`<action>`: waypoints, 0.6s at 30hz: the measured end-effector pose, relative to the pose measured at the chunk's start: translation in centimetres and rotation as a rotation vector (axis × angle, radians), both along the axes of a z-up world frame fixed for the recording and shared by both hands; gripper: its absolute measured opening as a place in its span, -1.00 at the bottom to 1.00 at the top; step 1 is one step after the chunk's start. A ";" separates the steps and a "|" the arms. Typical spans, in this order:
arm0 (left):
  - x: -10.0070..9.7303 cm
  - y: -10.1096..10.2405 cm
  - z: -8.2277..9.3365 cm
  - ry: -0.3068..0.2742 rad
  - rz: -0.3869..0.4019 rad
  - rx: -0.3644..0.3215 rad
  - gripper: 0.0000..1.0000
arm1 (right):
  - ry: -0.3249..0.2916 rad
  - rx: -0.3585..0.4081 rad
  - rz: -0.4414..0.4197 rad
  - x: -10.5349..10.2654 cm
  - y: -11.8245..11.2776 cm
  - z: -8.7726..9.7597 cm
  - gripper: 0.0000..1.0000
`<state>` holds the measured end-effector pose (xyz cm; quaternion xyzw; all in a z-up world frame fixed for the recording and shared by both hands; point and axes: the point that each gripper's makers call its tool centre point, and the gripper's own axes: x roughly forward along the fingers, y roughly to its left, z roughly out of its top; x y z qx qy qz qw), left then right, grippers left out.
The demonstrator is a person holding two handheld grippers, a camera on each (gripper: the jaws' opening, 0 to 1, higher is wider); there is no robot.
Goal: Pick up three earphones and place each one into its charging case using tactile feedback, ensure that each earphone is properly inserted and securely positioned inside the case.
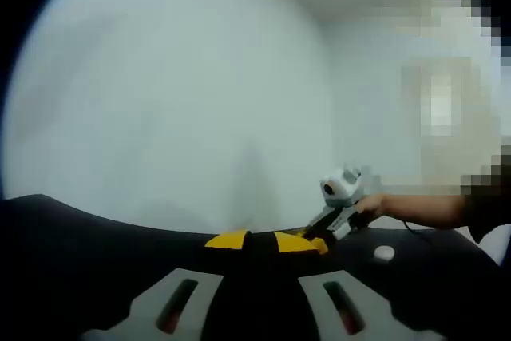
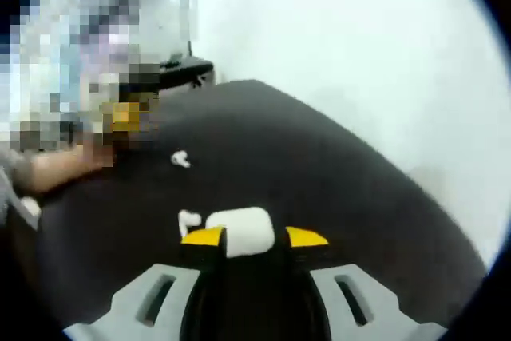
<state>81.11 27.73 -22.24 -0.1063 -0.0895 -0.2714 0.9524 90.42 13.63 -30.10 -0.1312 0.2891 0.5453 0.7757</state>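
Note:
In the right gripper view a white charging case sits between my right gripper's yellow tips, which close on it just above the black table. One white earphone lies right beside the case on its left. Another earphone lies farther out on the table. Beyond it, blurred, is the left gripper, held by a hand. In the left gripper view my left gripper holds nothing, its jaws a little apart. The right gripper reaches in from the right, and a small white piece lies behind it.
The black table ends in a curved edge against a plain white wall. A person's hand and forearm hold the right gripper. Dark furniture stands past the table's far end.

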 end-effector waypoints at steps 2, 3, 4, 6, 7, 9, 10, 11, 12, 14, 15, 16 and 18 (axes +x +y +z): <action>0.0 0.0 0.0 0.000 0.001 0.001 -0.83 | 0.053 0.023 -0.001 0.3 0.2 -0.7 -0.43; 0.0 0.0 0.0 -0.001 0.000 0.000 -0.83 | 0.068 0.043 -0.008 0.5 0.4 -0.7 -0.43; 0.0 0.0 0.0 -0.002 0.000 0.000 -0.83 | 0.094 0.082 -0.023 -0.6 0.9 -0.7 -0.44; 0.0 -0.1 0.0 -0.002 -0.002 0.001 -0.83 | 0.127 0.130 -0.023 -1.3 1.3 -1.1 -0.44; 0.0 -0.1 0.0 -0.002 -0.002 0.001 -0.83 | 0.165 0.147 -0.027 -1.6 1.4 -1.2 -0.44; 0.0 -0.2 0.0 0.001 -0.005 0.002 -0.84 | 0.168 0.161 -0.014 -2.6 1.5 -1.5 -0.42; 0.0 -0.2 0.0 0.003 -0.005 0.003 -0.84 | 0.178 0.161 -0.005 -3.1 1.5 -1.7 -0.38; 0.0 -0.2 -0.1 0.003 -0.005 0.005 -0.84 | 0.201 0.166 0.003 -3.7 1.7 -1.9 -0.32; 0.1 -0.2 -0.1 0.003 -0.005 0.004 -0.84 | 0.207 0.177 0.015 -3.8 1.8 -1.9 -0.28; 0.1 -0.2 -0.1 0.005 -0.006 0.003 -0.84 | 0.187 0.177 0.028 -4.3 1.9 -1.9 -0.30; 0.2 -0.2 -0.1 0.007 -0.005 0.004 -0.84 | 0.191 0.180 0.030 -4.6 1.9 -1.9 -0.34; 0.2 -0.2 -0.1 0.007 -0.005 0.003 -0.84 | 0.196 0.179 0.047 -5.2 2.1 -2.0 -0.32; 0.2 -0.2 -0.1 0.007 -0.005 0.004 -0.84 | 0.146 0.158 0.082 -5.4 2.2 -2.0 -0.30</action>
